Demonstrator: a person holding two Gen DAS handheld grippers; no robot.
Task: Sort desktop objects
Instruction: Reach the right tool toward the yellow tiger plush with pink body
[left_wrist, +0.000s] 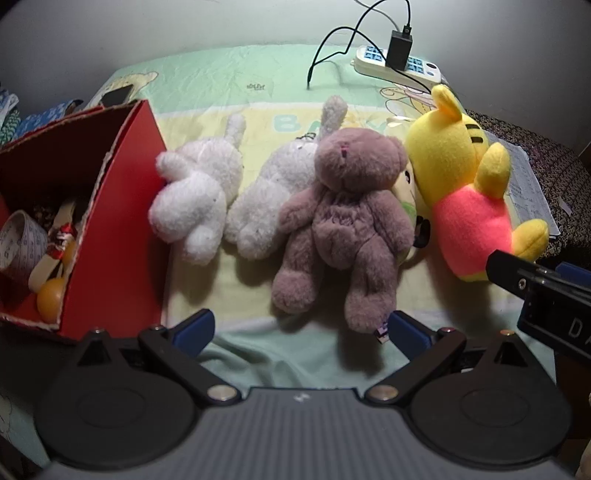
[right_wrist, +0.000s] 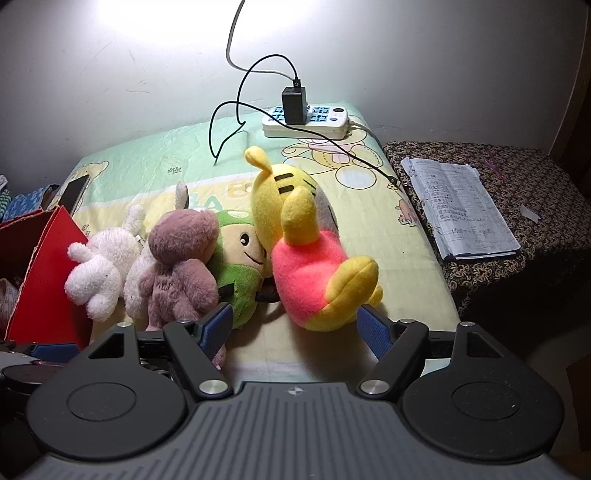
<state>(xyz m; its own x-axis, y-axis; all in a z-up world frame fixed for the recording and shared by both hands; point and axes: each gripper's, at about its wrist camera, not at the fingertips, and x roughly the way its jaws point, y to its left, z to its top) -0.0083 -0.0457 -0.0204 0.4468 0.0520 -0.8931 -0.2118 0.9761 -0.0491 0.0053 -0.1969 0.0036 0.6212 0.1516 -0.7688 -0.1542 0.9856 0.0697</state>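
Fuzzy mauve teddy bear (left_wrist: 343, 225) lies on the quilted tabletop (left_wrist: 221, 74), flanked by two woolly white rabbits (left_wrist: 195, 199) and a smooth yellow-and-pink plush (right_wrist: 306, 251). Left claw (left_wrist: 299, 328) gapes wide, empty, at the bear's feet; right claw (right_wrist: 295, 328) gapes empty beneath the plush. Red cardboard box (left_wrist: 122, 221) stands left.

Soft toys (left_wrist: 343, 221) lie in a row on the blanket (left_wrist: 207, 74); box (left_wrist: 110, 221) at left, power strip (left_wrist: 399, 62) behind.
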